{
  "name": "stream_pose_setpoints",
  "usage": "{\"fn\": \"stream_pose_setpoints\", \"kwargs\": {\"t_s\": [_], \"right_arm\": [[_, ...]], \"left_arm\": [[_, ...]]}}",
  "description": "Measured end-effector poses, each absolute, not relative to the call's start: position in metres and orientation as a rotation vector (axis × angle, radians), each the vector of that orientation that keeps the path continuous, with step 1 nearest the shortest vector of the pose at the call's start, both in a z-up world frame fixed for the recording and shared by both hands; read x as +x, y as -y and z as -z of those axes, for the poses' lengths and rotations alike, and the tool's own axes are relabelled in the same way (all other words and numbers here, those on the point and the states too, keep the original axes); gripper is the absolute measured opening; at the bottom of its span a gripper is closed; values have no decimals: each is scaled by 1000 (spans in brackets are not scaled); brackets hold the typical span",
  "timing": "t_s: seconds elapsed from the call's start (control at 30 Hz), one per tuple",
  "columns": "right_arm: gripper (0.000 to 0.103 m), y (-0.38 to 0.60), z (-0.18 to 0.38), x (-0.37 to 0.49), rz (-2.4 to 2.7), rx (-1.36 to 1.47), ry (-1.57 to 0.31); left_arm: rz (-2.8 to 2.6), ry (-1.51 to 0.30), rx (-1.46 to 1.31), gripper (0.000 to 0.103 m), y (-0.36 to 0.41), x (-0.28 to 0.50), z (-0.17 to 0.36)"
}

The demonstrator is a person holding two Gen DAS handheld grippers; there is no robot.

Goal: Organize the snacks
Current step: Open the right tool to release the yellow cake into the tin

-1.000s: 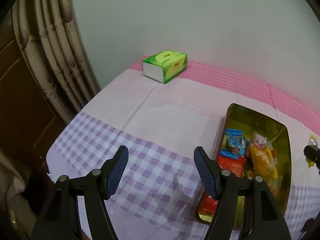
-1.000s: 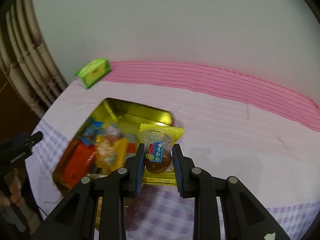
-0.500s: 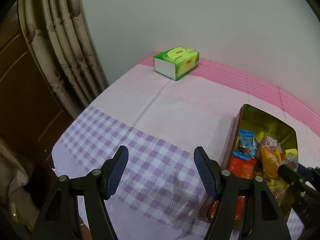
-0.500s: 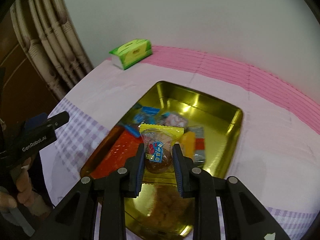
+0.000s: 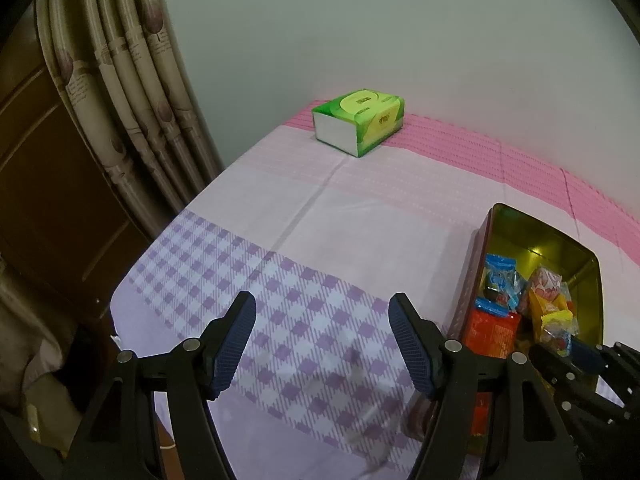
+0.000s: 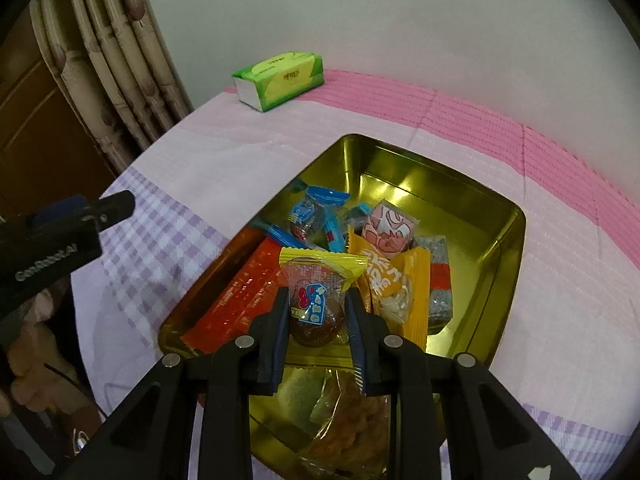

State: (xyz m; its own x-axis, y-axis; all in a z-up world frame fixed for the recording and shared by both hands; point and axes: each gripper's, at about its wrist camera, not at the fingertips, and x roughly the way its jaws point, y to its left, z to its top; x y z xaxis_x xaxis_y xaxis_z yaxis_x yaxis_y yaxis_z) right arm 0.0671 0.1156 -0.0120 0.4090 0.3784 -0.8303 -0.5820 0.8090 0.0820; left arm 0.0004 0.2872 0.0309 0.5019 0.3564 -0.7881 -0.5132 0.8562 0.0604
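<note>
Right hand-held gripper [image 6: 316, 314] angled down, clamping snack packet [image 6: 318, 292] over tin [image 6: 508, 264]; left hand-held gripper [image 5: 322, 344] open.

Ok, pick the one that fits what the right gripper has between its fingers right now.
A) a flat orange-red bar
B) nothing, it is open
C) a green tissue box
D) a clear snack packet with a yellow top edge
D: in the right wrist view the right gripper is clamped on the clear snack packet with a yellow top edge, held over the gold tin.
</note>
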Motion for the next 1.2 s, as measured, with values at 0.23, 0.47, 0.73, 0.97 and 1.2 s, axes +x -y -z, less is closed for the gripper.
{"fn": "stream_pose_setpoints", "kwargs": {"t_s": [0.23, 0.47, 0.73, 0.97, 1.2], "right_arm": [[24, -120, 20, 72, -558, -287, -972], [25, -119, 28, 78, -525, -296, -999], [29, -117, 25, 78, -523, -259, -1007], [67, -110, 5, 64, -530, -212, -984], [90, -91, -16, 54, -485, -146, -970]], "left_arm": [[-525, -906, -191, 75, -287, -1, -31], [-521, -912, -195, 75, -286, -1, -31], [-500, -924, -190, 75, -281, 2, -31], [-474, -941, -172, 76, -274, 2, -31], [-447, -947, -150, 76, -266, 1, -34]]}}
